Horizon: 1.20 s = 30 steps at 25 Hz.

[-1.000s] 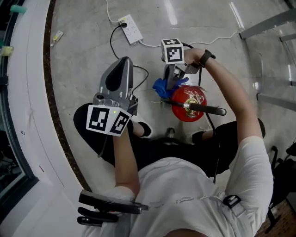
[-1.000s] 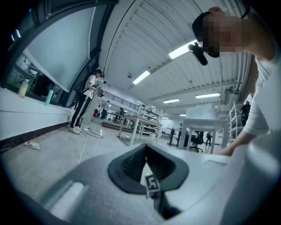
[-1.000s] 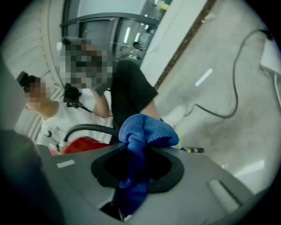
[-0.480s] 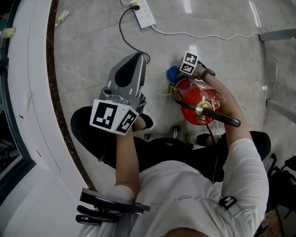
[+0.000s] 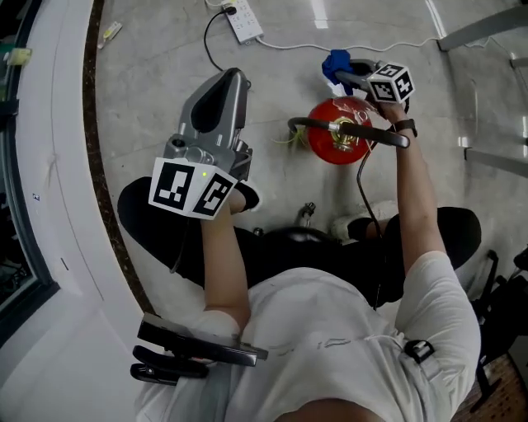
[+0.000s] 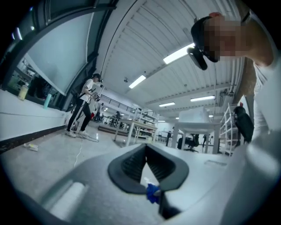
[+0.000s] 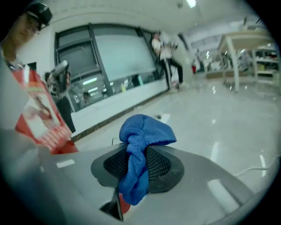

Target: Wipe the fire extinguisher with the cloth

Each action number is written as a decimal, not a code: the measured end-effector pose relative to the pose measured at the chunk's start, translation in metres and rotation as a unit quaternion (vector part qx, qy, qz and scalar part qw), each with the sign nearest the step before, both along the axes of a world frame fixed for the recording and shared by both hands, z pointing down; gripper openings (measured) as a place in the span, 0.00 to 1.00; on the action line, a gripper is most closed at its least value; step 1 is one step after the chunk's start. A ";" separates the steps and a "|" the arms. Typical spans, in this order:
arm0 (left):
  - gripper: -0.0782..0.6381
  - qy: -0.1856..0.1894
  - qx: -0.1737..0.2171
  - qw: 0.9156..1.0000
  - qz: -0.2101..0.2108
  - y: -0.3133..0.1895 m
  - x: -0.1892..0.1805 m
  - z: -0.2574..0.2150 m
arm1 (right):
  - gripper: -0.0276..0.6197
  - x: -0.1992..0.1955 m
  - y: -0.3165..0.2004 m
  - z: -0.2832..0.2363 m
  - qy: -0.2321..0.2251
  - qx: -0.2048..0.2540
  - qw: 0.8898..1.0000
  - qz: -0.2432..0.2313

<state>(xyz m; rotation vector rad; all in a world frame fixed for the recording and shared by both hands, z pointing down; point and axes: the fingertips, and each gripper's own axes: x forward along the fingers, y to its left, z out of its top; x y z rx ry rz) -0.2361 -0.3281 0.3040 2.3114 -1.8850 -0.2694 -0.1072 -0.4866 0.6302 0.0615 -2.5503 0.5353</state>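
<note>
Fire extinguisher [image 5: 338, 142] and its surroundings, listed from your body outward. Nearest, your left forearm rises over your lap and carries the left gripper [image 5: 232, 77], held to the left of the extinguisher and well apart from it. In the left gripper view its jaws meet at the tips with nothing clamped between them.

Next, the red extinguisher stands upright on the pale floor [image 5: 157, 74] just ahead of your knees. You see it from above, with a black lever and hose across its top. Your right forearm passes along its right side.

Beyond it, the right gripper [image 5: 346, 76] is pinched on the blue cloth [image 7: 141, 151], which bunches above the pads and hangs below them. In the head view the cloth lies at the extinguisher's far side; contact cannot be told. In the right gripper view the red body and its label show to the left of the cloth.

Farthest, a white power strip [image 5: 246, 21] and its cable lie on the floor.
</note>
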 end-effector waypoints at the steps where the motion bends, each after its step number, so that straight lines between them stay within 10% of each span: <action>1: 0.11 -0.004 0.007 1.000 0.008 0.008 0.009 -0.006 | 0.20 0.017 -0.006 -0.044 -0.050 0.032 0.997 0.045; 8: 0.11 -0.033 0.041 0.998 0.035 0.084 0.059 -0.034 | 0.21 0.160 0.066 -0.250 -0.231 0.244 0.913 0.233; 22: 0.11 -0.058 0.048 0.994 0.084 0.268 0.151 -0.032 | 0.21 0.164 0.384 -0.271 -0.252 0.178 0.888 0.341; 30: 0.11 -0.063 0.076 0.993 0.070 0.369 0.160 -0.033 | 0.21 0.143 0.500 -0.287 -0.236 0.231 0.868 0.371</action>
